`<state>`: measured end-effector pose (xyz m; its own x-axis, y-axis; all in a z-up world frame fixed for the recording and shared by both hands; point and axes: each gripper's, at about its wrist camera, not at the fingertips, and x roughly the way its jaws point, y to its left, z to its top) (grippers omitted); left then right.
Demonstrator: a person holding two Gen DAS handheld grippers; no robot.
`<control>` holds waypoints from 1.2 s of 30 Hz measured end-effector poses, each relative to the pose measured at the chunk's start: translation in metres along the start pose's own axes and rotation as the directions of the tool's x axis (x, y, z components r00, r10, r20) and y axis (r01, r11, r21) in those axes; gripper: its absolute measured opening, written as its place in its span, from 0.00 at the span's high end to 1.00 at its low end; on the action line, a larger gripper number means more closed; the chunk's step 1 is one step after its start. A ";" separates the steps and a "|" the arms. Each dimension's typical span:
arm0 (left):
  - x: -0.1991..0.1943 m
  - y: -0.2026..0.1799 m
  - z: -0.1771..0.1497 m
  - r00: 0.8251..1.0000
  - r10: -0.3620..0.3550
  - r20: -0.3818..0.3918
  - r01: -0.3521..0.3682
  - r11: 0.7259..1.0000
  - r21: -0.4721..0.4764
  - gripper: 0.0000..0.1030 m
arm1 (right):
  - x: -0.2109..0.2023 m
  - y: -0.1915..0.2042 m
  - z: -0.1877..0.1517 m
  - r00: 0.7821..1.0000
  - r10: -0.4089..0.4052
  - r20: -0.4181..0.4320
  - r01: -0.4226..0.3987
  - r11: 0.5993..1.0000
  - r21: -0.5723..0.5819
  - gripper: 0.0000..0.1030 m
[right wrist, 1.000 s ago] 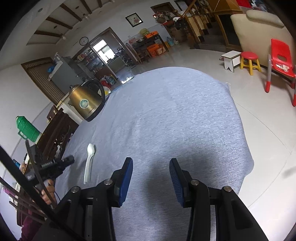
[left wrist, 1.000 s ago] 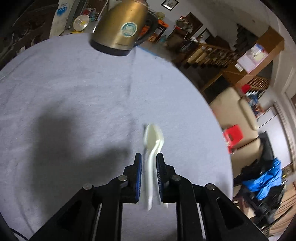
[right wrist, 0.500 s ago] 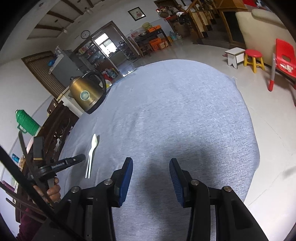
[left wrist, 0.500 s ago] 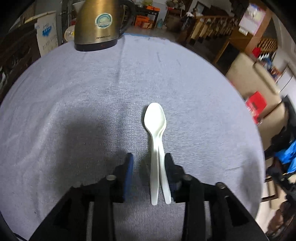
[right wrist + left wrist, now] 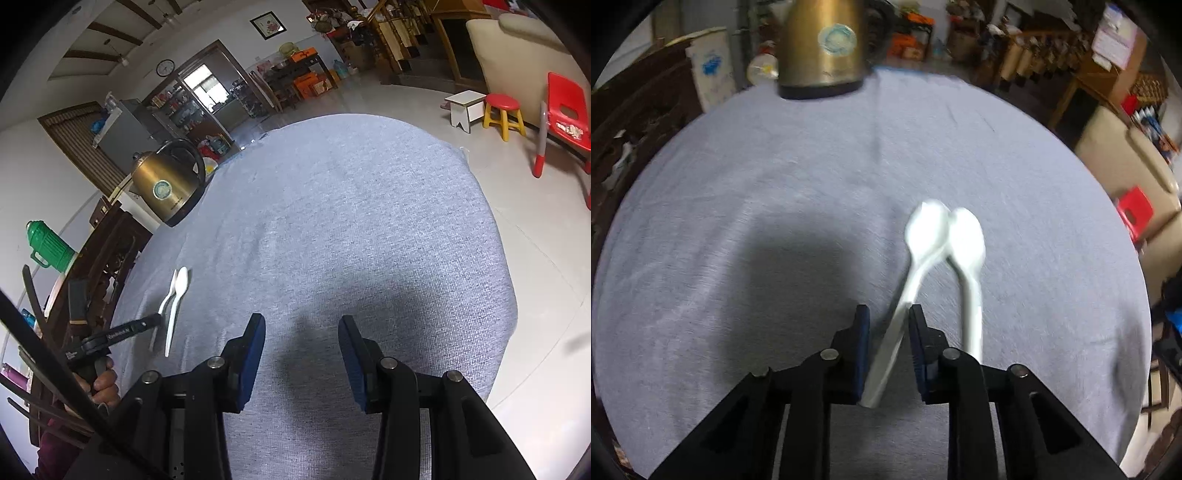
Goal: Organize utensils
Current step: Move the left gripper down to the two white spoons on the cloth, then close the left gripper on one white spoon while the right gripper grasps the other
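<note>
Two white plastic spoons show in the left wrist view. One spoon (image 5: 967, 258) lies flat on the grey tablecloth (image 5: 738, 221). The other spoon (image 5: 912, 273) has its handle between the pads of my left gripper (image 5: 886, 325), bowl tilted to the right beside the first spoon's bowl. The jaws stand partly open around the handle; the grip is unclear. In the right wrist view both spoons (image 5: 176, 295) lie at the table's left side with the left gripper (image 5: 157, 319) at their handles. My right gripper (image 5: 302, 328) is open and empty above the table's near part.
A brass-coloured electric kettle (image 5: 822, 44) stands at the table's far edge, also in the right wrist view (image 5: 168, 184). A green flask (image 5: 50, 245) and dark wooden furniture (image 5: 107, 240) stand left of the table. Red chair (image 5: 565, 114) and stools stand on the floor at right.
The left gripper has shifted left, its jaws narrower, and one spoon's handle has swung left between them, splitting the pair apart. The right gripper has not moved.
</note>
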<state>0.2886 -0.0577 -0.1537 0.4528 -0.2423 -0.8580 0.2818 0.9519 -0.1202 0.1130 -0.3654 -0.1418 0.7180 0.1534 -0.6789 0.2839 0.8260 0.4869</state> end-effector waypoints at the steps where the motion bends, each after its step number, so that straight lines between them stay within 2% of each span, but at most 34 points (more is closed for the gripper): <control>1: -0.003 0.003 0.002 1.000 0.007 0.018 -0.006 1.000 -0.013 0.80 | 0.000 0.000 -0.001 1.000 0.000 -0.002 0.000 1.000 0.000 0.58; 3: -0.004 0.007 0.009 0.999 0.040 0.030 -0.039 0.999 -0.025 0.80 | 0.002 0.001 -0.001 1.000 0.000 -0.008 0.000 1.000 0.001 0.58; 6: 0.001 0.007 0.019 0.999 0.036 0.014 -0.036 0.999 -0.017 0.80 | 0.007 0.004 -0.001 1.000 0.007 -0.020 -0.007 1.000 -0.005 0.58; 10: 0.007 -0.019 0.026 0.999 0.053 -0.005 -0.052 0.996 0.077 0.78 | 0.011 0.012 0.001 1.000 0.010 -0.021 -0.011 0.999 -0.041 0.57; 16: 0.030 -0.031 0.034 0.999 0.033 -0.036 -0.027 0.988 0.151 0.78 | 0.022 0.010 0.000 0.999 0.003 -0.049 -0.004 0.999 -0.038 0.58; 19: 0.041 -0.031 0.036 0.998 0.020 -0.060 -0.011 0.988 0.157 0.78 | 0.026 0.006 0.000 0.998 -0.005 -0.058 0.004 1.000 -0.024 0.58; 27: 0.052 -0.040 0.055 0.999 -0.005 -0.051 0.015 0.982 0.189 0.78 | 0.041 0.008 0.007 0.997 -0.024 -0.078 0.022 0.999 -0.038 0.58; 29: 0.053 -0.039 0.056 0.999 -0.019 -0.042 0.027 0.982 0.187 0.86 | 0.046 0.013 0.012 0.996 -0.026 -0.083 0.020 0.998 -0.063 0.58; 32: 0.053 -0.033 0.055 0.999 -0.042 -0.024 0.046 0.983 0.176 0.93 | 0.064 0.029 0.028 0.992 0.015 -0.124 -0.030 0.992 -0.123 0.58; 34: 0.048 -0.024 0.051 0.998 -0.055 -0.009 0.056 0.986 0.157 0.95 | 0.079 0.039 0.039 0.982 0.064 -0.176 -0.090 0.986 -0.143 0.57; 36: 0.039 -0.015 0.048 0.998 -0.063 0.001 0.063 0.990 0.128 0.95 | 0.101 0.052 0.049 0.962 0.120 -0.244 -0.161 0.975 -0.156 0.57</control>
<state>0.3423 -0.0901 -0.1616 0.4350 -0.3022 -0.8482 0.4155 0.9031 -0.1087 0.2315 -0.3330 -0.1581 0.5697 0.3788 -0.7293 0.0619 0.8651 0.4977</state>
